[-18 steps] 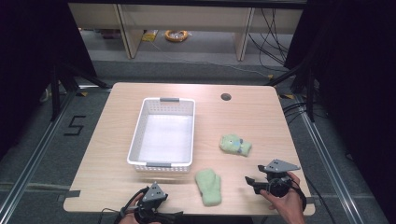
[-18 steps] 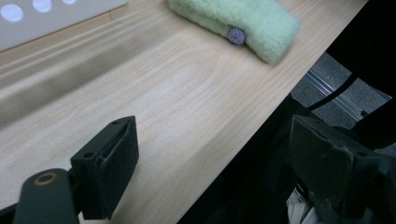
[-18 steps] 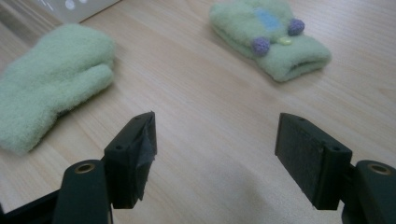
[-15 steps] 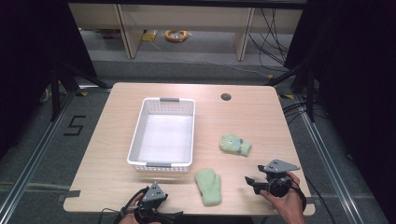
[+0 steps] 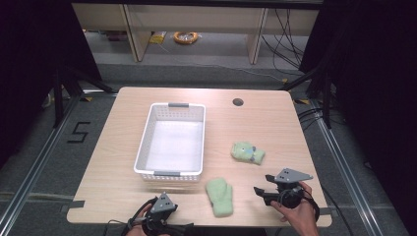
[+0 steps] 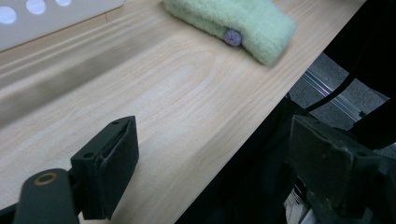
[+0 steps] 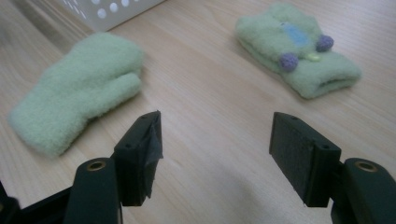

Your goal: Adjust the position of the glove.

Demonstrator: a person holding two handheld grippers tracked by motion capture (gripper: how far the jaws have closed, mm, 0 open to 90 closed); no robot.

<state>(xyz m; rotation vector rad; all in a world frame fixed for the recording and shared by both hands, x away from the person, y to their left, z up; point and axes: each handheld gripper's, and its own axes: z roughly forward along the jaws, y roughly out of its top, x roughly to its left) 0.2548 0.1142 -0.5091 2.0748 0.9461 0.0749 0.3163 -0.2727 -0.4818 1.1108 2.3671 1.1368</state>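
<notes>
Dark lab bay, shelving at the back, cables on the floor. Light wood bench [image 5: 118,162] carries everything.

White perforated basket [image 5: 172,142] sits left of centre, nothing in it, long axis 12 to 6.

Plain green mitten [image 5: 220,196] lies flat near the bench's front edge, just off the basket's front right corner, long axis roughly 12 to 6, cuff toward the person. Second mitten, with purple pompoms [image 5: 248,153], lies at about 1 o'clock from the plain one, well apart.

Right gripper [image 5: 259,190]: nearer of the two hands, fingers open wide with nothing between them, aimed left. Plain mitten is at about 10 o'clock from the fingers, pompom mitten at 1 o'clock. I'd judge the plain one the likelier pick.

Left gripper [image 5: 169,227]: at the front edge, fingers apart, nothing held.

Left gripper view shows one finger overhanging the bench edge. Right gripper view shows the plain mitten's thumb [image 7: 122,88] facing the fingers, and the pompoms.
</notes>
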